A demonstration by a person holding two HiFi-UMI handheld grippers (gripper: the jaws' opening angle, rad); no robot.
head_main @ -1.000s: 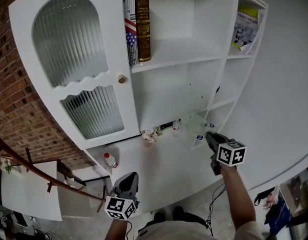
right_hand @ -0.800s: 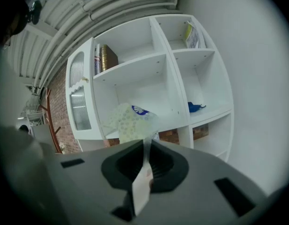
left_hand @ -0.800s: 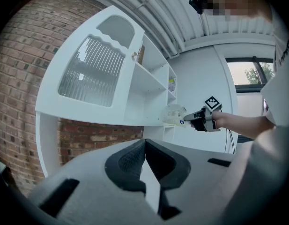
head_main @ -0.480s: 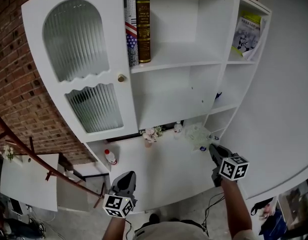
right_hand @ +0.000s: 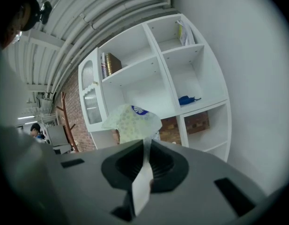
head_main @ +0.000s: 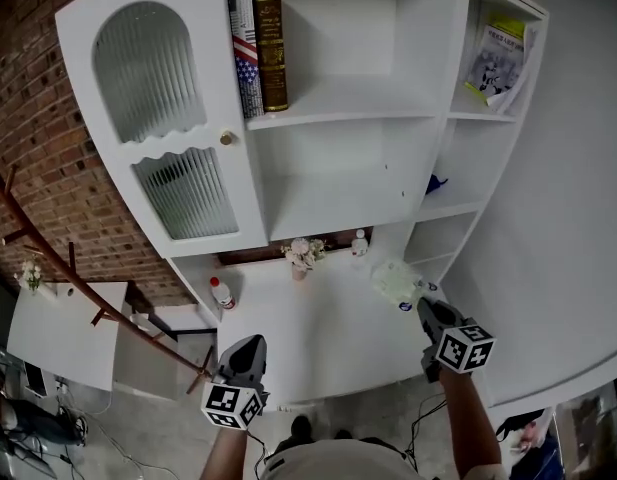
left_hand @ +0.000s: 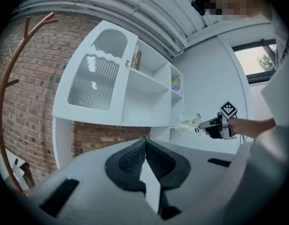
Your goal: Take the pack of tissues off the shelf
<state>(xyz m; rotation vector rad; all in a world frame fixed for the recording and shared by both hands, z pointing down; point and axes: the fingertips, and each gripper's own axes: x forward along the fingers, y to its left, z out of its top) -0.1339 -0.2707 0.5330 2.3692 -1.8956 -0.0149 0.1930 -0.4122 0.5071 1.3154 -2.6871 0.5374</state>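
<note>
Carrying the pack away from the shelf looks like the step in hand, judging by where everything sits.

Nearest, at 7 o'clock in the head view, the left gripper (head_main: pixel 250 342) hangs low with its jaws pressed together on nothing; its own view shows only a sliver of light between the pads, so it's just along for the ride.

At 5 o'clock the right gripper (head_main: pixel 423 306) is clamped on the soft pale-green plastic pack of tissues (head_main: pixel 395 280). In the right gripper view, the jaws pinch only a thin flap of the wrapper, and the bulk of the pack sticks out past the tips. It's in the air at about 11 o'clock from that gripper, over the white counter ledge (head_main: pixel 318 338) and in front of the lower open compartments, touching none of them as far as I can tell.

The pack looks squashy and a bit crumpled, with a faint small print and a round blue label on its far end.

Farthest, at 12 o'clock, stands the white cabinet with open shelves (head_main: pixel 348 108).

Next move, I reckon: draw it toward the body without loosening the pinch. That flap grip could let the pack swing or slip.
</note>
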